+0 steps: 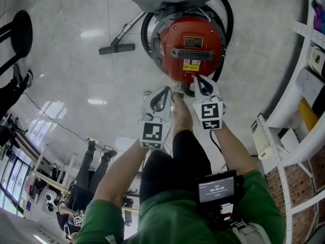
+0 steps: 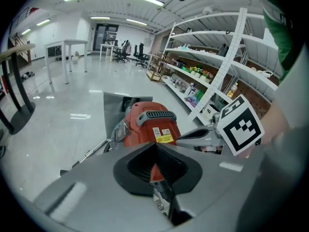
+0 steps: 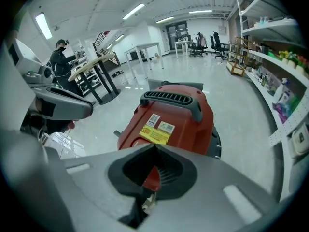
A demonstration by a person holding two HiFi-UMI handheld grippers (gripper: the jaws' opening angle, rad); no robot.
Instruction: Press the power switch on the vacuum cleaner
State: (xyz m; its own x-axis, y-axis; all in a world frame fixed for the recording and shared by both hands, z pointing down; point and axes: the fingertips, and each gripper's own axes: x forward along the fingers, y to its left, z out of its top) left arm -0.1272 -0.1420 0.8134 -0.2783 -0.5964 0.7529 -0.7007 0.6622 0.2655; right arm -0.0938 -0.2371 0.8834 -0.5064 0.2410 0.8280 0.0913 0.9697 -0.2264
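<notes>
At the vacuum's (image 1: pixel 192 44) near edge, right gripper (image 1: pixel 197 79) and left gripper (image 1: pixel 168 90) both have jaws closed together, empty.

The round red plastic vacuum cleaner (image 1: pixel 190 47) stands on the glossy pale floor (image 1: pixel 76 85), just ahead of the left tongs (image 1: pixel 170 91) and right tongs (image 1: pixel 197 79). Its dark floor nozzle (image 1: pixel 117 48) lies ahead-left of them; white metal shelving (image 1: pixel 304 111) stands to their right.

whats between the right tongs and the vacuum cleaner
Nothing: in the right gripper view the shut right tongs point straight at the red vacuum cleaner, with no object between.
</notes>
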